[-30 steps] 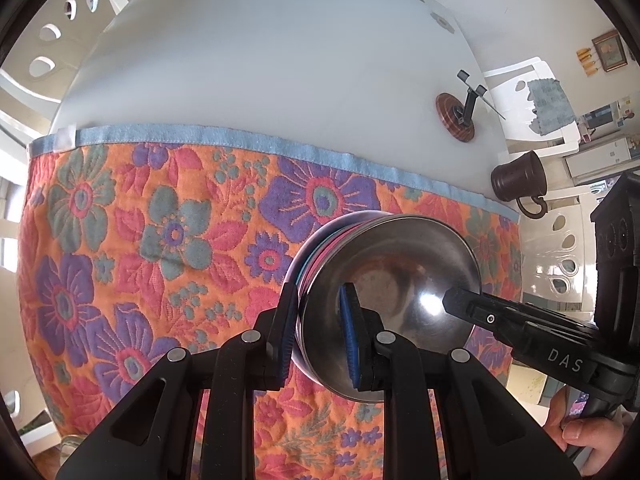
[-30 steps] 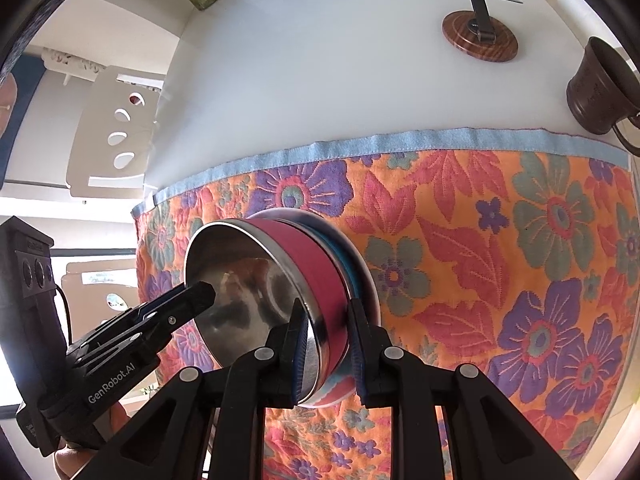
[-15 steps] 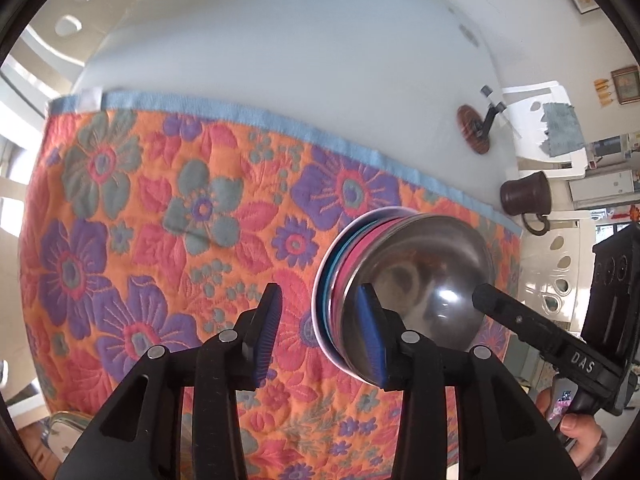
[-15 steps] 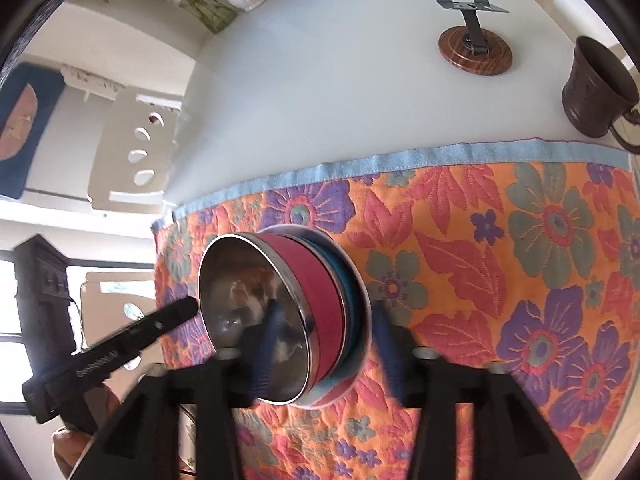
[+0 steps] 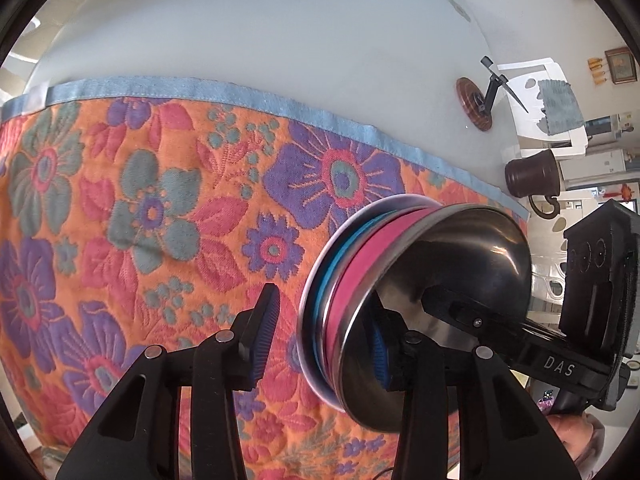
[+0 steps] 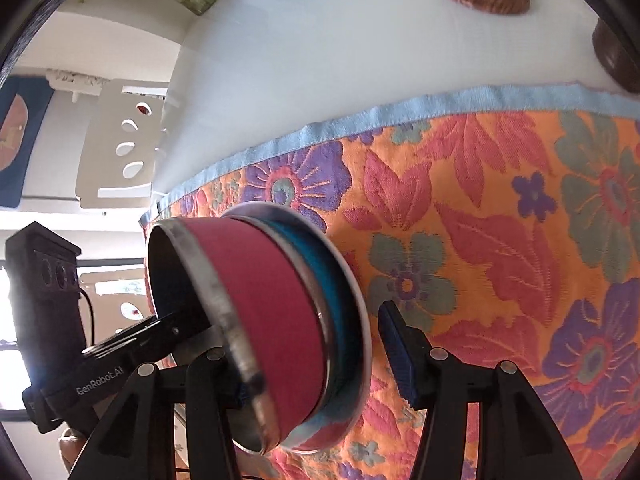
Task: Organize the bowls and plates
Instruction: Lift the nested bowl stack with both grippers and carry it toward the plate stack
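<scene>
Floral cloth (image 5: 132, 216), blue-hemmed, covers the near part of a white table (image 5: 260, 28); white chairs (image 6: 120, 148) beyond. Both grippers, left (image 5: 320, 344) and right (image 6: 316, 364), spread astride the bowl stack (image 6: 272, 312), pads clear of it.

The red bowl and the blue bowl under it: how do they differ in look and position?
The red bowl sits on top, nested in the blue bowl. The red bowl shows a wide coloured band; the blue bowl shows only a narrow strip. Both have shiny metal rims and rest together on the floral cloth.
</scene>
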Available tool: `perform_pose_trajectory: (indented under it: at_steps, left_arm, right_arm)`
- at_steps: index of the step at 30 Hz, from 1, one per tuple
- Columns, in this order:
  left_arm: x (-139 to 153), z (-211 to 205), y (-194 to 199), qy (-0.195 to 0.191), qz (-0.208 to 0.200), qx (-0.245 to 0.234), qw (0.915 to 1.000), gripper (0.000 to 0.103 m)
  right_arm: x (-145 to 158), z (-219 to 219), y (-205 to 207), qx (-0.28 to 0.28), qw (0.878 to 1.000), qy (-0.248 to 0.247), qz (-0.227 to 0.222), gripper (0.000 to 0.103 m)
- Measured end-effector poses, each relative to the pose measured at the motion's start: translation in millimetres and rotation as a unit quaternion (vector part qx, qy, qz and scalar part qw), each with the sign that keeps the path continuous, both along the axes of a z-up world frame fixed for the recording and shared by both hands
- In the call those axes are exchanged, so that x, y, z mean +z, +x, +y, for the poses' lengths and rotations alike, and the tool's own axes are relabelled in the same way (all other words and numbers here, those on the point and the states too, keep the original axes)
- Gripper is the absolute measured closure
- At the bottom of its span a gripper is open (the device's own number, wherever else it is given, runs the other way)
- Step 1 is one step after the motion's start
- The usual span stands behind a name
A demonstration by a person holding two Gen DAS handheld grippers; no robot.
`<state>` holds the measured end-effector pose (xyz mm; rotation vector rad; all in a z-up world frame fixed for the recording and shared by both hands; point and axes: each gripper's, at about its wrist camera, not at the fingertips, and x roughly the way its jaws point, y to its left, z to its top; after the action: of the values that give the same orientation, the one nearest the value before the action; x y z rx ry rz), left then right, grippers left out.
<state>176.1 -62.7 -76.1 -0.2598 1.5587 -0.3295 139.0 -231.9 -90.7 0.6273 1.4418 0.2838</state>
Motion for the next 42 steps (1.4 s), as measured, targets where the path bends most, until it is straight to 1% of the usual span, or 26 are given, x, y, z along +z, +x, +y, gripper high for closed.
perform_pose_trajectory:
  at_steps: [2,4,7,10,13,15,19,22,28,32,35,42]
  left_arm:
    - [-1.4,-3.6,0.2,-0.007,-0.006,-0.004,0.9999,0.065]
    - [-1.3,-7.2,0.1,-0.013,-0.014,-0.011,0.9998,0.069]
    - [0.4,-9.7,-0.4,-0.007,-0.022,-0.02,0.9995,0.069]
    - [0.5,-8.1,-1.0,-0.008,-0.019,-0.013,0.9997,0.069]
    - [6.0,-7.9,-3.3,0.004,-0.026,-0.015,0.9995,0.069]
    - [9.8,-6.4,-5.3,0.01,-0.027,-0.015,0.9995,0.069]
    - [17.9,2.0,-8.9,0.011,-0.027,-0.002,0.9996,0.071]
    - [27.1,8.4,-13.3,0.014,-0.026,0.009,0.9995,0.07]
    - [49.5,24.4,-29.2,0.018,-0.028,0.034,0.9989,0.07]
    - [60.9,37.2,-44.3,0.023,-0.027,0.054,0.9979,0.07]
    - [69.9,47.6,-55.2,0.03,-0.026,0.068,0.9969,0.071]
    - [98.1,74.7,-77.0,0.048,-0.041,0.096,0.9934,0.071]
  right_arm:
    - [-4.2,-3.0,0.2,-0.005,1.0,0.011,0.002,0.051]
    - [-6.8,-6.3,-2.0,-0.01,1.0,0.029,0.0,0.056]
    - [-8.0,-7.3,-3.7,-0.015,0.999,0.033,-0.006,0.056]
    - [-7.6,-9.1,-5.4,-0.019,0.999,0.034,-0.004,0.057]
    - [-2.5,-7.4,-4.3,-0.007,1.0,0.027,-0.01,0.059]
    - [-3.5,-8.0,-5.0,-0.012,0.999,0.039,-0.003,0.06]
    - [-2.0,-3.4,-6.6,-0.015,0.999,0.046,0.001,0.06]
    - [2.4,2.6,-9.6,-0.014,0.999,0.048,0.02,0.06]
    - [22.7,13.1,-18.8,-0.016,0.998,0.054,0.031,0.06]
    - [39.2,28.0,-24.5,0.004,0.999,0.042,0.024,0.06]
    - [46.4,38.1,-31.3,0.019,0.998,0.049,0.027,0.06]
    - [59.8,66.4,-45.1,0.054,0.997,0.053,0.022,0.06]
